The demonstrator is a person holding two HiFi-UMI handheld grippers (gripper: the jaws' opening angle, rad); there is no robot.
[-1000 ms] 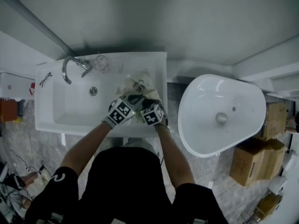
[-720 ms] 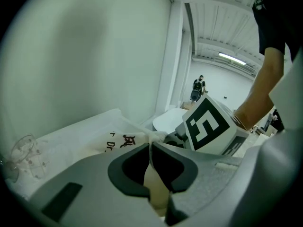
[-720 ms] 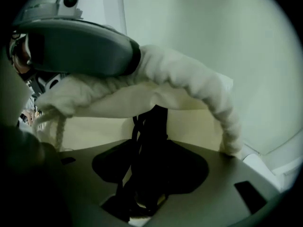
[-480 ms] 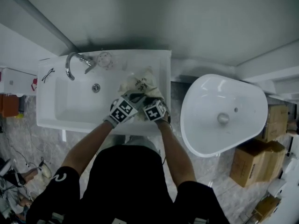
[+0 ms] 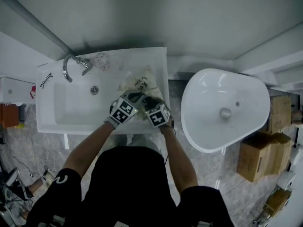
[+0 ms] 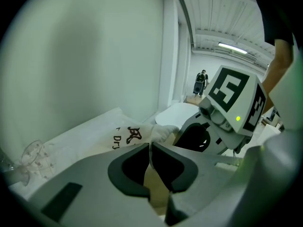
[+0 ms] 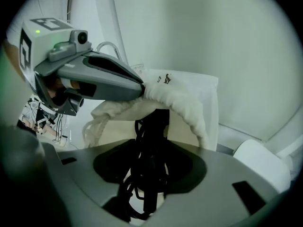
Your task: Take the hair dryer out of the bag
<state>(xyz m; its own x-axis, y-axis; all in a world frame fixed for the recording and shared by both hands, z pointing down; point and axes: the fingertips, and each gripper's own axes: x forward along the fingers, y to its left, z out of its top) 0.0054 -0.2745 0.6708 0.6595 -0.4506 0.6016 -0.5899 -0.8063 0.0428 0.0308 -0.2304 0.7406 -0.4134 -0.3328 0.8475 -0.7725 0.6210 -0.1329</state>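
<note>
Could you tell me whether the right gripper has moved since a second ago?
Yes, slightly: the right gripper, shut on the black hair dryer, has drawn back from the bag toward the sink's front rim.

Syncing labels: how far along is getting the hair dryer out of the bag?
Done: left gripper pinches the rim of the bag, holding the mouth open. In hand: right gripper is clamped on the black hair dryer and its coiled cord at the mouth. Left: its far end is still inside the bag; it needs drawing fully clear.
</note>
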